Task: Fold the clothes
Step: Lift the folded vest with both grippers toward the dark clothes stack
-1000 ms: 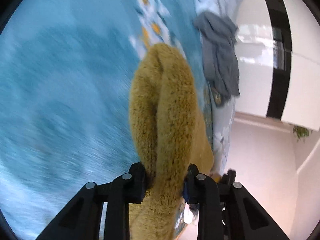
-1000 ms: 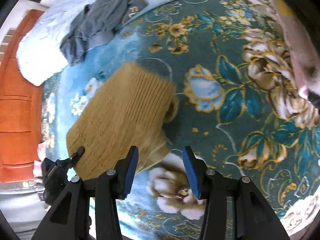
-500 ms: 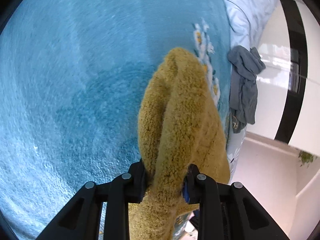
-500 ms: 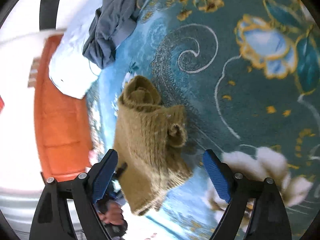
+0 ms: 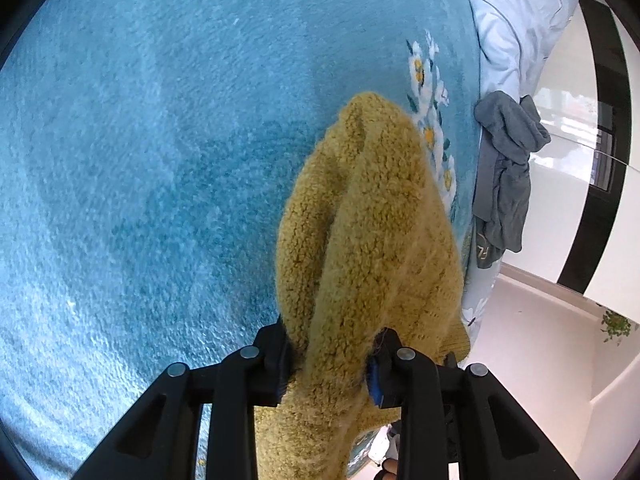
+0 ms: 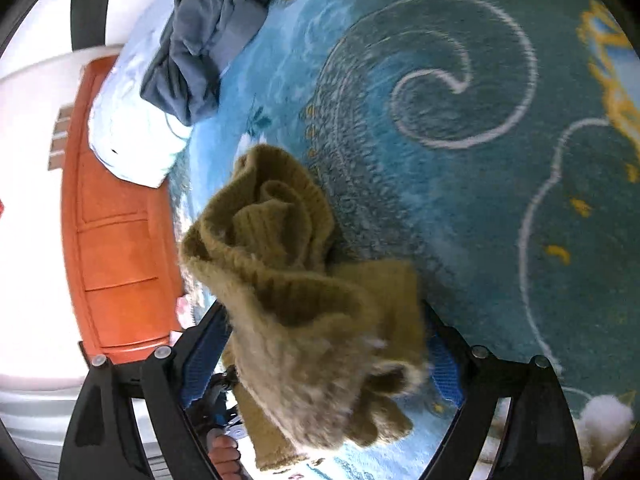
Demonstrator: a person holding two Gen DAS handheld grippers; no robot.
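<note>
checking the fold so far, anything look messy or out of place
The mustard sweater is bunched, not flat: it hangs in rumpled folds from the left gripper. A grey garment lies crumpled at the edge of the blue blanket.

A mustard-yellow knit sweater (image 5: 360, 240), fuzzy and ribbed, is bunched into thick folds and lifted above the blue floral blanket; a grey garment (image 6: 204, 36) lies crumpled at the blanket's far edge, well apart from the sweater
</note>
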